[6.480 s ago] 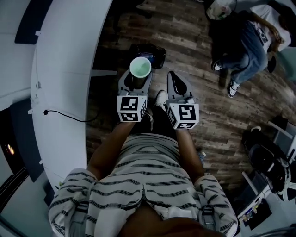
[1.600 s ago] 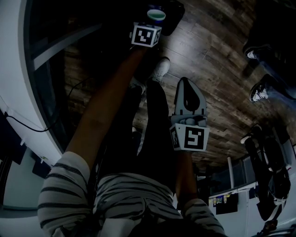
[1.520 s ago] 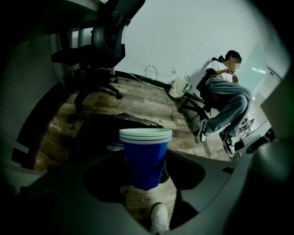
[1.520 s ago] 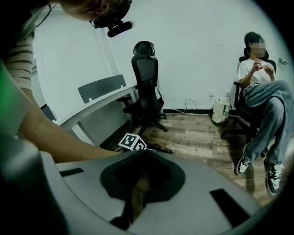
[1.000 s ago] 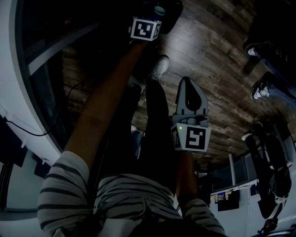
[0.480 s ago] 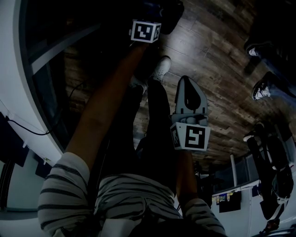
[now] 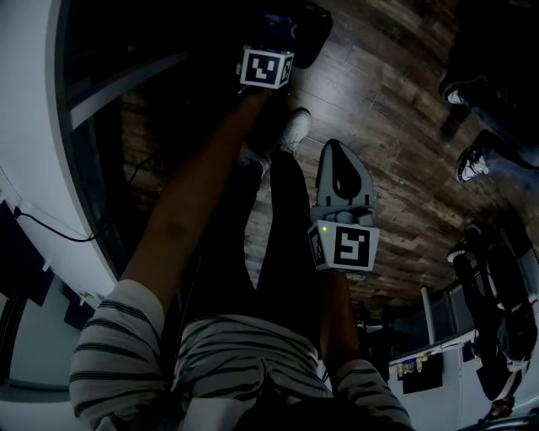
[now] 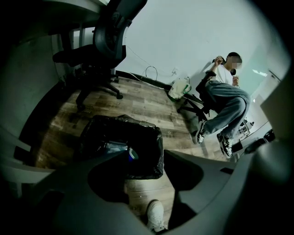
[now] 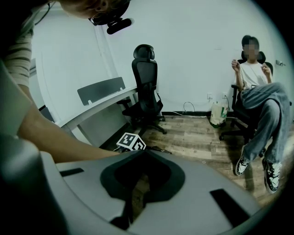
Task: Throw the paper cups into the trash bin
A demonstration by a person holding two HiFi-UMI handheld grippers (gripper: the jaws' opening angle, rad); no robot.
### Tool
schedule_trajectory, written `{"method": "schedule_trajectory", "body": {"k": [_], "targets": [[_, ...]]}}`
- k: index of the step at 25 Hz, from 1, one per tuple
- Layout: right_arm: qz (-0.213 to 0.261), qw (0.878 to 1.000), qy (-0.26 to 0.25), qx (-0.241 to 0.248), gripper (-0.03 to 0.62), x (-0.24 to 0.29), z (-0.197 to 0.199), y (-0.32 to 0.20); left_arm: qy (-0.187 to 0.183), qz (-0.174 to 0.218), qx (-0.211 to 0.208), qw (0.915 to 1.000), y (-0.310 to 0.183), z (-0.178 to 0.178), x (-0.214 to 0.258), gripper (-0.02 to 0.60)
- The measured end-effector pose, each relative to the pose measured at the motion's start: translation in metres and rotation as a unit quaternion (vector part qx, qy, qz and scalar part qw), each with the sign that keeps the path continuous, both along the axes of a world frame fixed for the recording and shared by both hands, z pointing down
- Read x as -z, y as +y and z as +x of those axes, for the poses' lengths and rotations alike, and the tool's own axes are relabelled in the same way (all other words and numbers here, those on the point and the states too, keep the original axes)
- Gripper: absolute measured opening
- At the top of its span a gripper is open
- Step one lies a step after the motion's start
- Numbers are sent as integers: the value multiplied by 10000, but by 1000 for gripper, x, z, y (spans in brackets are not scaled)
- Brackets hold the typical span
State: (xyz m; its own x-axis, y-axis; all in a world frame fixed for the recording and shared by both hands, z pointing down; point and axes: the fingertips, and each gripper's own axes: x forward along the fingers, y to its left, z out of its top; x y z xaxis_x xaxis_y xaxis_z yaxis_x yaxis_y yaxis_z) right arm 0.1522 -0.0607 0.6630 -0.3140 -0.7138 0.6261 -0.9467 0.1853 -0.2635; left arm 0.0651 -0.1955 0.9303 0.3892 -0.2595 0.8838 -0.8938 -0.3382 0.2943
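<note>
My left gripper (image 8: pixel 146 158) hangs over the trash bin (image 8: pixel 154 165), a bin lined with a black bag. Its jaws stand apart and are closing, with nothing between them. A paper cup (image 8: pixel 132 153) lies inside the bin, only its rim showing past the left jaw. In the head view the left gripper (image 7: pixel 276 25) reaches out at the top over the dark bin (image 7: pixel 310 38). My right gripper (image 7: pixel 338 150) is held back at mid-frame, shut and empty. In its own view the right gripper (image 9: pixel 140 154) shows only a thin slit between its jaws.
A black office chair (image 8: pixel 103 43) stands behind the bin. A person (image 8: pixel 226 108) sits on a chair at the right, feet on the wood floor. The curved white desk (image 7: pixel 38 126) runs along my left. My shoe (image 8: pixel 155 216) is just before the bin.
The paper cup that my left gripper held over the bin about a second ago has left the jaws and now lies in the bin. The right gripper has barely moved.
</note>
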Motion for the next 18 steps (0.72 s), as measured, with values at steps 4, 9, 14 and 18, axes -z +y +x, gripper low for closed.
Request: {"method": "schedule_trajectory", "body": {"k": [4, 9, 14, 18], "targets": [[88, 10000, 25, -21, 11, 12, -2, -1, 4, 94, 10, 10000, 1, -3, 17, 233], [168, 9998, 51, -48, 11, 28, -5, -1, 46, 156, -10, 9999, 3, -5, 40, 198], [276, 9996, 94, -33, 11, 43, -9, -3, 36, 281, -19, 9996, -1, -9, 61, 160], [283, 9996, 85, -37, 11, 56, -15, 0, 65, 327, 27, 9994, 7, -14, 81, 121]]}}
